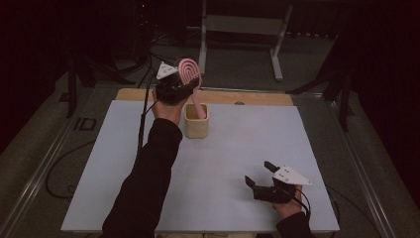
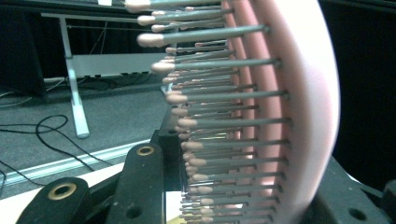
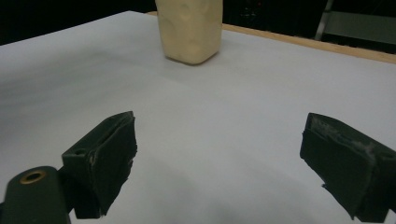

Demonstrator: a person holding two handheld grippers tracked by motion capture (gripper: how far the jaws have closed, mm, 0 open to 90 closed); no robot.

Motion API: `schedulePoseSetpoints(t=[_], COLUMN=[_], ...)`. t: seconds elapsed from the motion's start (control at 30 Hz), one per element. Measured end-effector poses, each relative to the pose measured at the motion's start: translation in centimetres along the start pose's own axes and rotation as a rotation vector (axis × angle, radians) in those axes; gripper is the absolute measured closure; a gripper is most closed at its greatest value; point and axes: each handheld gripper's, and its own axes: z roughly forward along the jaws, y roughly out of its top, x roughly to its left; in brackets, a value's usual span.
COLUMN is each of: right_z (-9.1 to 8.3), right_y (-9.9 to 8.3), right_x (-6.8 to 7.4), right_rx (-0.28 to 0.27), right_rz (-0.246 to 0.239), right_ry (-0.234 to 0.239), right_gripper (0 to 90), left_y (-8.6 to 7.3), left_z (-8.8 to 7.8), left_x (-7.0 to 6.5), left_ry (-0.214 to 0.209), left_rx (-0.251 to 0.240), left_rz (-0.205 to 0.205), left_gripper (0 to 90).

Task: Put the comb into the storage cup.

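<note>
A pink hairbrush (image 1: 189,71) stands with its handle down inside a cream cup (image 1: 196,124) at the back middle of the table. My left gripper (image 1: 184,84) is shut on the brush's head above the cup. In the left gripper view, the grey pink-tipped bristles (image 2: 219,121) and pink back (image 2: 303,93) sit between the two black jaws. My right gripper (image 1: 259,172) rests low near the front right, open and holding nothing. In the right gripper view, its fingers (image 3: 105,158) stand wide apart, with the cup (image 3: 189,28) far ahead.
A pale blue mat (image 1: 237,148) covers the table, and a wooden strip (image 1: 257,97) shows along its far edge. Beyond the table are a white metal frame (image 1: 242,25) and cables (image 1: 148,59) on the grey floor.
</note>
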Motion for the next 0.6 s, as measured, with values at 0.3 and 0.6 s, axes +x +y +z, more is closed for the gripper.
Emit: schedulePoseSetpoints(t=[0.3, 0.6], right_z=[-0.01, -0.01], right_y=[-0.01, -0.01], right_x=[-0.05, -0.05], right_rx=[0.001, 0.002], right_rz=[0.000, 0.000], right_ry=[0.000, 0.000], right_gripper=[10.5, 10.5], left_y=[-0.51, -0.94], left_z=[0.59, 0.89], left_x=[-0.10, -0.31], left_ry=[0.004, 0.005], left_rx=[0.013, 0.021], left_rz=[0.002, 0.005], left_gripper=[62.3, 62.3])
